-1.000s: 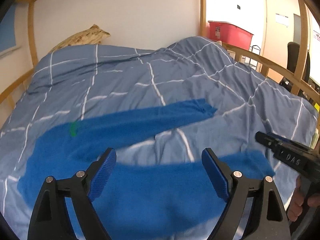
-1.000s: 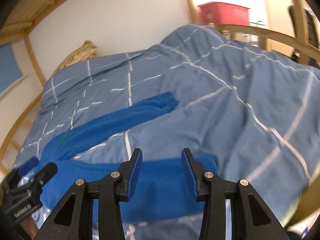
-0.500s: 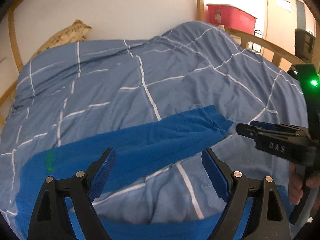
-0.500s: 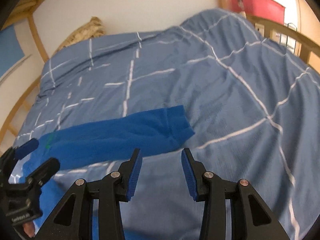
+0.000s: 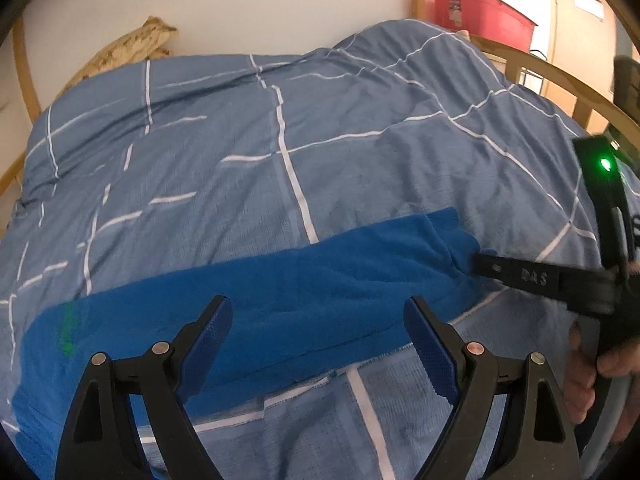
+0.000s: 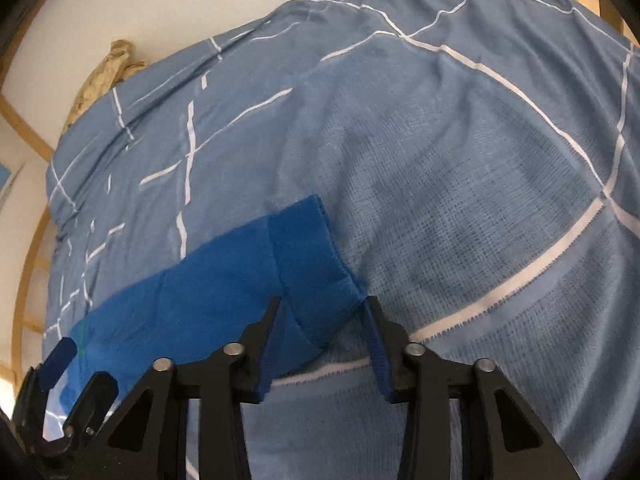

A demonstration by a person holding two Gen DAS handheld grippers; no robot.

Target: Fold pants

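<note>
Bright blue pants [image 5: 280, 300] lie flat on a blue checked duvet [image 5: 320, 128]. One leg runs left to right, its cuff at the right [image 6: 316, 256]. My left gripper [image 5: 318, 328] is open, just above the middle of that leg. My right gripper [image 6: 322, 324] is open, its jaws on either side of the near corner of the cuff, low over the duvet. It also shows in the left wrist view [image 5: 516, 276], its tip at the cuff. The left gripper shows at the lower left of the right wrist view [image 6: 64, 392].
A tan pillow [image 5: 128, 48] lies at the head of the bed by the white wall. A curved wooden rail [image 5: 560, 76] borders the right side, with a red bin [image 5: 476, 12] behind it. The duvet bulges up at the far right.
Both grippers moved forward across the bed, from the near pant leg to the far one. The right gripper dropped low and now straddles the cuff corner.
</note>
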